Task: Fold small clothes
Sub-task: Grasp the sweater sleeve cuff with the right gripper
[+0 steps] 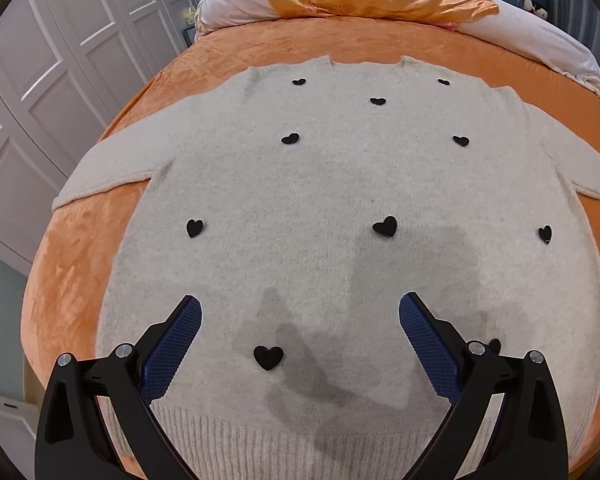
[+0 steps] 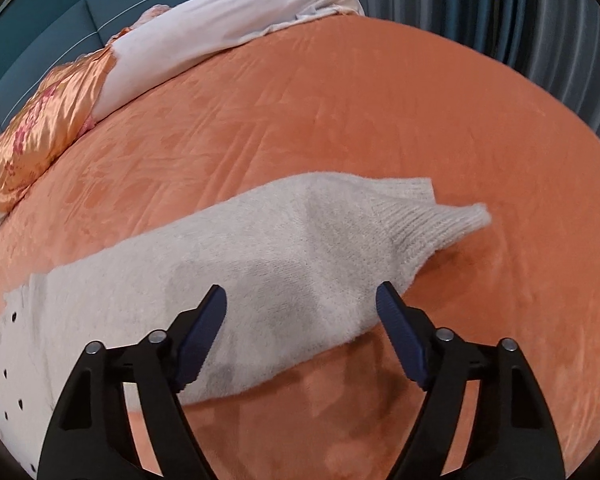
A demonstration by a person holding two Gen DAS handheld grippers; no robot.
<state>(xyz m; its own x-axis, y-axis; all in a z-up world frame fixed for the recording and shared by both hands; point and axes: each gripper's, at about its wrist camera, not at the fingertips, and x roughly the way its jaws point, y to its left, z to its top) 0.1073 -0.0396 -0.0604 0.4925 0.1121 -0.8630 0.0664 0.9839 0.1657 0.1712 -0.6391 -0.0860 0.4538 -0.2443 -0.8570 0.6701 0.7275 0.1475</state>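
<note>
The white sweater (image 1: 340, 208) lies flat on the orange bed (image 1: 260, 48). Both the left hand-held gripper (image 1: 300, 312) and the right hand-held gripper (image 2: 300, 300) have fingers apart, holding nothing.

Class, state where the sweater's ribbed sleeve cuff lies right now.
In the right wrist view, the ribbed cuff lies right of centre on the orange bedspread, beyond the open right hand-held gripper.

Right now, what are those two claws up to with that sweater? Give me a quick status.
Both claws open, holding nothing. Left claw over the sweater body, near the hem. Right claw over its sleeve. Sweater flat on the orange bedspread, unfolded. Nothing in the way.
</note>
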